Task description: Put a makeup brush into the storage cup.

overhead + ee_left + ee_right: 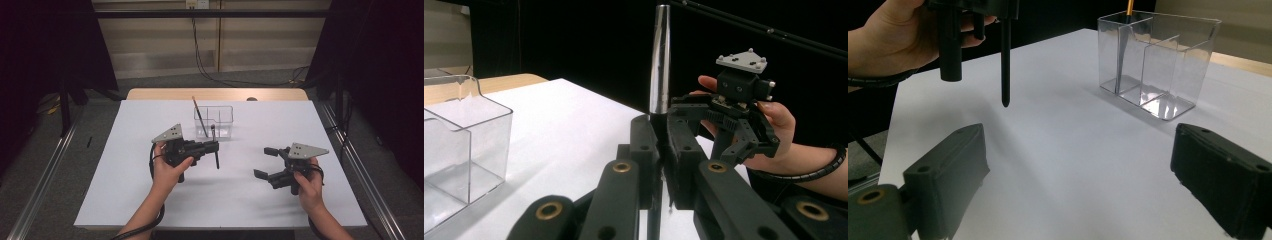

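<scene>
The left gripper has its fingers clamped on a pen, long axis upright, silvery end up (dark tip down, clear of the worktop), just before the clear box. The right gripper fingers gape empty, well apart.

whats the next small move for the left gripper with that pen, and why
Probably carry the black pen toward the clear organizer and over an open compartment. The left gripper is shut on the pen, holding it upright just short of the organizer, where an orange pencil already stands. The right gripper is open, holding nothing.
</scene>
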The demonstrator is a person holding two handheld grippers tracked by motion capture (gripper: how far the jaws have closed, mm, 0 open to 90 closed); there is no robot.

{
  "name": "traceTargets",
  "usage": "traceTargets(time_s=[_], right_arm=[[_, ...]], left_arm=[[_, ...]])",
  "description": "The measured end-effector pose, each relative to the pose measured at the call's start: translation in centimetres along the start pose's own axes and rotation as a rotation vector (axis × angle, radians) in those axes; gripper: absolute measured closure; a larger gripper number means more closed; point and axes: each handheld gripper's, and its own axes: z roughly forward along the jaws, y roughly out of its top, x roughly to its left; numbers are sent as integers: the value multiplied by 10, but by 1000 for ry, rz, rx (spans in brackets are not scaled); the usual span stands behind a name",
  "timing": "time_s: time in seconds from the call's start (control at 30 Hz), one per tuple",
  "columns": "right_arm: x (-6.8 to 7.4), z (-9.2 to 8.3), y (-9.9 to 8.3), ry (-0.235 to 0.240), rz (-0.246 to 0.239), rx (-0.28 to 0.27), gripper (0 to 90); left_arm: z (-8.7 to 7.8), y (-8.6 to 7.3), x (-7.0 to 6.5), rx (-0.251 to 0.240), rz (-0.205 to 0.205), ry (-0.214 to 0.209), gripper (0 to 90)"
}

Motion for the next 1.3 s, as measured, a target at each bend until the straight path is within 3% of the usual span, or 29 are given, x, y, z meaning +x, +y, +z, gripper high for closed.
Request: traceTargets(time_s=[1.3], right_arm=[[-5,-26,-8,-47,-10,16,78]], left_arm=[[-12,3,8,-13,4,44,837]])
